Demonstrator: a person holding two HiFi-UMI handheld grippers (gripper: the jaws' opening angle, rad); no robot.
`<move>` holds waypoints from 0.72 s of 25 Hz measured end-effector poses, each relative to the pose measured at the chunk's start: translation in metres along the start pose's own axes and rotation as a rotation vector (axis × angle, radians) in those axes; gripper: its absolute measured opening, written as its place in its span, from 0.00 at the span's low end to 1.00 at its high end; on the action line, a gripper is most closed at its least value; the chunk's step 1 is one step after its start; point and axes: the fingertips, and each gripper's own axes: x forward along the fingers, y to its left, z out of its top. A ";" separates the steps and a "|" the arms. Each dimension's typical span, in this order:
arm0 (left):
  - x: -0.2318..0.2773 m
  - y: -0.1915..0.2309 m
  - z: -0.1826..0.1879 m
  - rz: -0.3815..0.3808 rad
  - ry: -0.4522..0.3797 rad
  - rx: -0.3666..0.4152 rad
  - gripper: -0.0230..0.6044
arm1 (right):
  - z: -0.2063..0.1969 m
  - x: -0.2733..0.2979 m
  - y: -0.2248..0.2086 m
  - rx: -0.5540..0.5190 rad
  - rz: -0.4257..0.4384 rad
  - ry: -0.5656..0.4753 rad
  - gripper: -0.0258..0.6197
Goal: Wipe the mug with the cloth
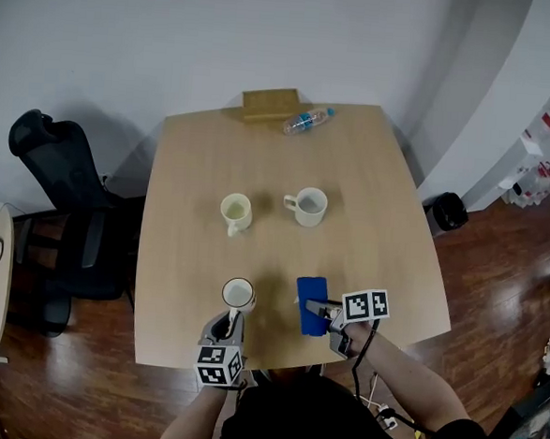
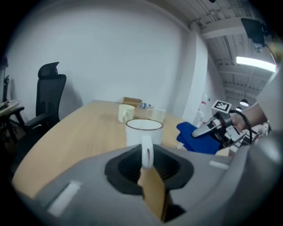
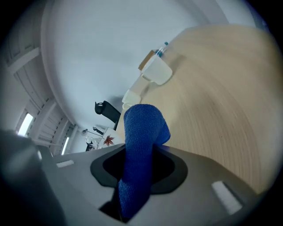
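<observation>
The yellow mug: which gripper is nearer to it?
Left. The left gripper, holding a white mug, lines up with the yellow mug; the right gripper, holding the cloth, sits farther right.

Blue cloth [image 3: 142, 132] in hand-held gripper [image 3: 136, 178] jaws, over wooden table [image 3: 221, 101].

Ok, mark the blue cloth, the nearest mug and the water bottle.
blue cloth [image 1: 310, 290], head view, on its far half.
nearest mug [image 1: 238, 293], head view, on its open top.
water bottle [image 1: 307, 121], head view, on the middle of its body.
</observation>
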 end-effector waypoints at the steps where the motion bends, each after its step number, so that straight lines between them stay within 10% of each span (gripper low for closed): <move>1: 0.001 0.002 -0.003 0.004 0.008 0.001 0.13 | -0.001 0.003 -0.006 0.016 -0.014 0.006 0.23; 12: 0.002 0.005 -0.032 -0.001 0.045 0.060 0.14 | -0.012 -0.014 -0.080 0.054 -0.236 0.083 0.29; 18: 0.001 0.007 -0.042 0.023 0.077 0.051 0.16 | -0.011 -0.022 -0.089 -0.094 -0.486 0.160 0.41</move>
